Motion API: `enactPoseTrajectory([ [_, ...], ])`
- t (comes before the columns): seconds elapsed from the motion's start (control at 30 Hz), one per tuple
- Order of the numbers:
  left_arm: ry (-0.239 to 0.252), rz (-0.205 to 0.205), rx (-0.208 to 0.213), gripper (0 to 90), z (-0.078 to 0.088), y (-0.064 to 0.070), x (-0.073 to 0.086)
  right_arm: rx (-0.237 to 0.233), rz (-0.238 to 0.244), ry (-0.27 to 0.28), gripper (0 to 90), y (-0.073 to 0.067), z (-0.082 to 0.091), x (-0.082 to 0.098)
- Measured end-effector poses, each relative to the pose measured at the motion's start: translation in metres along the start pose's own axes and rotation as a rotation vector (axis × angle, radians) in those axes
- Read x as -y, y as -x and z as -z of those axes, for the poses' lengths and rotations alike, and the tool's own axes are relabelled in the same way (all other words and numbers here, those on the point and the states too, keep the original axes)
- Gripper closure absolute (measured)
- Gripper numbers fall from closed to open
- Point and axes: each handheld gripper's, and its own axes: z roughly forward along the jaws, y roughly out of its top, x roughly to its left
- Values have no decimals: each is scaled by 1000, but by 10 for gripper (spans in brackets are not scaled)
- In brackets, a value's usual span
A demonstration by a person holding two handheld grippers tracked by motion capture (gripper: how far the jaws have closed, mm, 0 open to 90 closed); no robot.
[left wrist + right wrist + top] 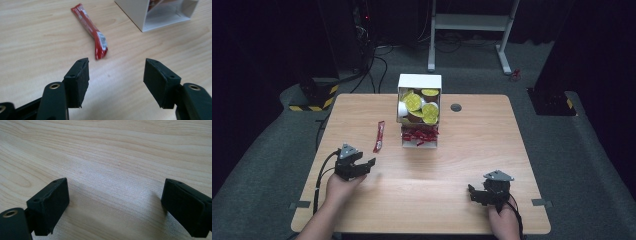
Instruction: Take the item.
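Note:
A red sachet (pixel 379 136) lies alone on the wooden table (pixel 472 165), left of a white two-tier box (pixel 419 110). The box's upper tier holds yellow-lidded cups (pixel 430 112); its lower tier holds several red sachets (pixel 419 135). My left gripper (pixel 364 166) sits at the table's front left, open and empty. In the left gripper view the sachet (pixel 91 30) lies just beyond the jaws of the left gripper (pixel 116 80), with the box's corner (pixel 140 15) at upper right. My right gripper (pixel 476 194) rests at front right, open; in the right gripper view the right gripper (pixel 115 207) has bare wood between its jaws.
A small dark round grommet (pixel 456 107) sits in the table top right of the box. Behind the table stand a white desk frame (pixel 472 25) and dark equipment with cables on the floor.

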Motion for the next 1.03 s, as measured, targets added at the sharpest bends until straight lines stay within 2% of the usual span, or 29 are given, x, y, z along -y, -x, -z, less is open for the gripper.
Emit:
enactPoseTrajectory([
  [0.33,-81,-60,-1,359,29,3,40,0,0,0,78,0,0,0],
  [0.5,-105,-55,-2,330,33,1,60,0,-2,-1,78,0,0,0],
  [0.7,-108,-89,-22,235,32,4,62,1,4,2,78,0,0,0],
  [0.73,-108,-83,-25,217,31,5,62,1,4,2,78,0,0,0],
  [1.03,-110,-93,-16,177,30,5,62,1,6,3,78,0,0,0],
])
